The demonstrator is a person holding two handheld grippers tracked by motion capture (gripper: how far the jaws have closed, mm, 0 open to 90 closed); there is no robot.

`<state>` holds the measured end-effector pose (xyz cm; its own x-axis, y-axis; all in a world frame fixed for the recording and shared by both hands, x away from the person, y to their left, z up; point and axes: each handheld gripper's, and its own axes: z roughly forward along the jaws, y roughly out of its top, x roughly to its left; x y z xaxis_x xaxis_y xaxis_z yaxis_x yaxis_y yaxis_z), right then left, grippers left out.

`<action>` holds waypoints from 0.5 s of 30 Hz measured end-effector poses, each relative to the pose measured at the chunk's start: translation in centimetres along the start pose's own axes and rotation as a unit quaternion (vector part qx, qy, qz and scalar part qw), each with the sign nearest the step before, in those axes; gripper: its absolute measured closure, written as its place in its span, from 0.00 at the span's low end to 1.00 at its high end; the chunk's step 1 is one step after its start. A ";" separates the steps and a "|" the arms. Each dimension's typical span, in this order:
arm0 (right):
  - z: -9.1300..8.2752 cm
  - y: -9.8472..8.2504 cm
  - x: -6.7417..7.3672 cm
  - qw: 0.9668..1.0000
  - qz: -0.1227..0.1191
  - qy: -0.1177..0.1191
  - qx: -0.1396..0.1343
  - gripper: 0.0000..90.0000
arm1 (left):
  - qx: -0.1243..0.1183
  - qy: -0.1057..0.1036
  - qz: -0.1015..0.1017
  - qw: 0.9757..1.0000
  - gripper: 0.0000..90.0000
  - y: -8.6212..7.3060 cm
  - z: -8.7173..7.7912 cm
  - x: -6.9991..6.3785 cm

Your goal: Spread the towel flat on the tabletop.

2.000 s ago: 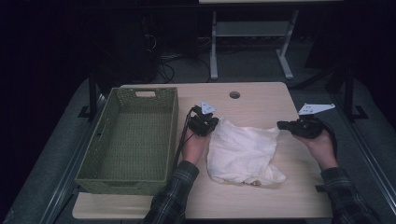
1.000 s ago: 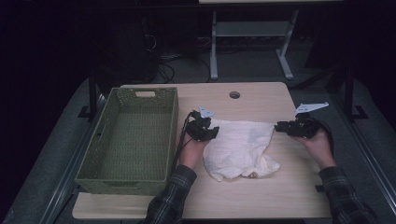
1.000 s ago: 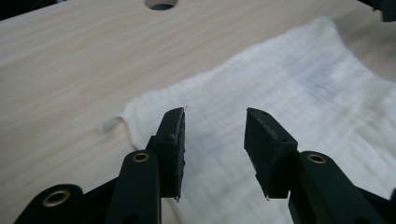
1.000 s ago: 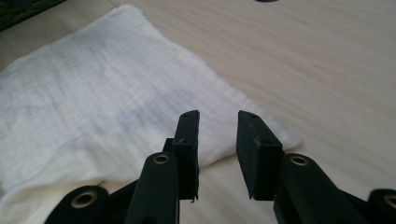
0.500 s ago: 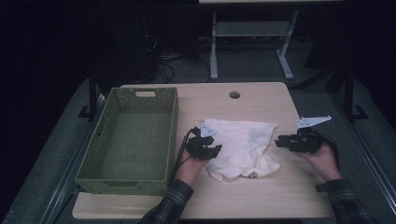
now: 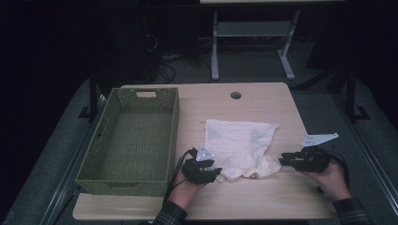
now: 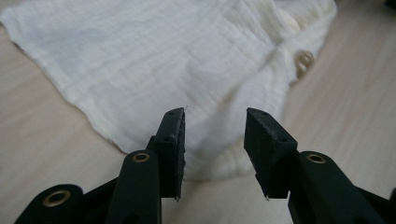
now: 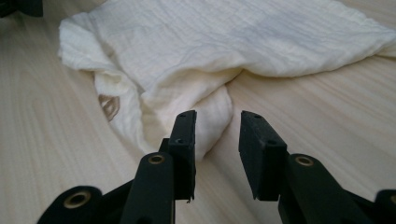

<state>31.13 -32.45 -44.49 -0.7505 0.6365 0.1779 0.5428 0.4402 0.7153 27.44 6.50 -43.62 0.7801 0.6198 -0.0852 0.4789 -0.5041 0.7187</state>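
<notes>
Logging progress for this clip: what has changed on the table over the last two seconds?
Both hands drew back toward the near table edge: the left tool and the right tool now sit at the near corners of the white cloth, jaws apart, nothing between them. The cloth's far part now lies flat and squared; its near edge is bunched. The green basket and the table stayed put.

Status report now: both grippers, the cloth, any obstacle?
Left gripper open, at the cloth's near edge. Right gripper open, cloth corner before it. Basket left of cloth, nothing in the way.
</notes>
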 end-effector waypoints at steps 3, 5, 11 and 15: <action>-0.1 -0.4 0.3 1.000 0.000 0.002 0.000 0.73 | 0.007 -0.008 0.003 1.000 0.65 -0.5 -0.1 -0.5; -0.1 -0.6 0.2 1.000 0.002 -0.001 0.002 0.73 | 0.024 -0.017 0.009 1.000 0.65 -1.1 0.4 -1.0; 1.1 0.1 -0.5 1.000 0.005 0.002 0.003 0.73 | 0.044 -0.015 0.024 0.999 0.65 -1.1 1.5 -1.6; 3.1 0.7 -0.6 1.000 0.001 0.009 0.021 0.73 | 0.058 -0.012 0.039 0.997 0.65 -1.1 2.4 -2.1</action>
<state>33.13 -30.62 -46.21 -0.7562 0.6261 0.1905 0.5585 0.4658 0.6864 26.29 4.32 -45.92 0.8252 0.5627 -0.0494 0.4590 -0.6171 0.6391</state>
